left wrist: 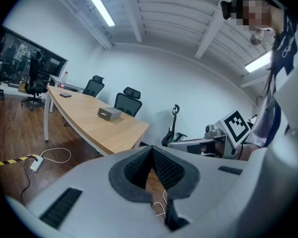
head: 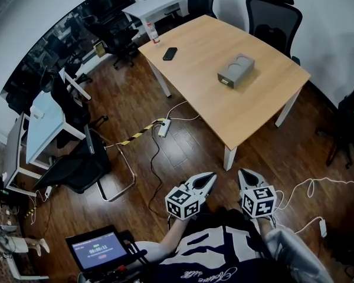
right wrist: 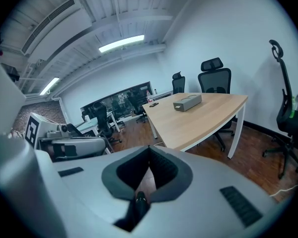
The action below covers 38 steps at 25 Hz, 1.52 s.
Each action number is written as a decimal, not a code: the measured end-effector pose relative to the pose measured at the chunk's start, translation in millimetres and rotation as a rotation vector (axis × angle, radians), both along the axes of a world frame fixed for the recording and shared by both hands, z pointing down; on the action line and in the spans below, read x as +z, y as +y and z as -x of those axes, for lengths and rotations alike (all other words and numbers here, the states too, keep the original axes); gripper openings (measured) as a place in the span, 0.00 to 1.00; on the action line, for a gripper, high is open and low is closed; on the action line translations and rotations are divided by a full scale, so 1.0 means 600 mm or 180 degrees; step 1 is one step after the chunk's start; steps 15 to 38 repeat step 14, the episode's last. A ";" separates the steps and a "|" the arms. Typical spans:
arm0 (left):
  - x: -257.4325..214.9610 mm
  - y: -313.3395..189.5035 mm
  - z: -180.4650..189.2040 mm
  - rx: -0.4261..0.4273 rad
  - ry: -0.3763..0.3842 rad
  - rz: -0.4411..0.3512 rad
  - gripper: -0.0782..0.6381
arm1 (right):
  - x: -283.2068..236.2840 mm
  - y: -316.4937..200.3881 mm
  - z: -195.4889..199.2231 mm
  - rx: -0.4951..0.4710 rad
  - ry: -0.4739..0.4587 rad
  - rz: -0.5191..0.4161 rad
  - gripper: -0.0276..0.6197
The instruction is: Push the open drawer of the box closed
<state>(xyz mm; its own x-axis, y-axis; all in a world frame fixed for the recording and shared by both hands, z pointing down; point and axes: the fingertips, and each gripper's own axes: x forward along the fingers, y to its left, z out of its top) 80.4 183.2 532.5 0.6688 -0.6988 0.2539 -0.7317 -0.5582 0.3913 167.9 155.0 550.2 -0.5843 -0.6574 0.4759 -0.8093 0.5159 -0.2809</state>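
Observation:
A small grey box (head: pixel 236 71) lies on the light wooden table (head: pixel 212 105), far ahead of me; it also shows in the left gripper view as the box (left wrist: pixel 109 113) and in the right gripper view as the box (right wrist: pixel 187 102). From this distance I cannot tell how far its drawer stands out. My left gripper (head: pixel 210 176) and right gripper (head: pixel 242 173) are held close to my body over the floor, well short of the table. The left gripper (left wrist: pixel 151 148) is shut with its pads meeting and nothing between them. The right gripper (right wrist: pixel 149 148) is shut and empty too.
A black phone (head: pixel 170 53) and a bottle (head: pixel 153 33) lie at the table's far left end. Office chairs (head: pixel 273 16) stand behind it. A power strip (head: pixel 164 127) with cables and striped tape lies on the wooden floor. A black chair (head: pixel 82 164) and a screen (head: pixel 97 250) are at my left.

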 end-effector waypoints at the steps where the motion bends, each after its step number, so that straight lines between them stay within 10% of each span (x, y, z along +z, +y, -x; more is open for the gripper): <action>1: 0.001 0.001 0.000 0.0009 -0.0006 0.0002 0.11 | 0.001 0.001 -0.002 0.0011 0.0008 -0.0002 0.04; 38: 0.003 0.008 0.019 -0.0075 -0.0016 0.0008 0.11 | 0.008 0.008 0.003 -0.0003 0.0032 0.0011 0.04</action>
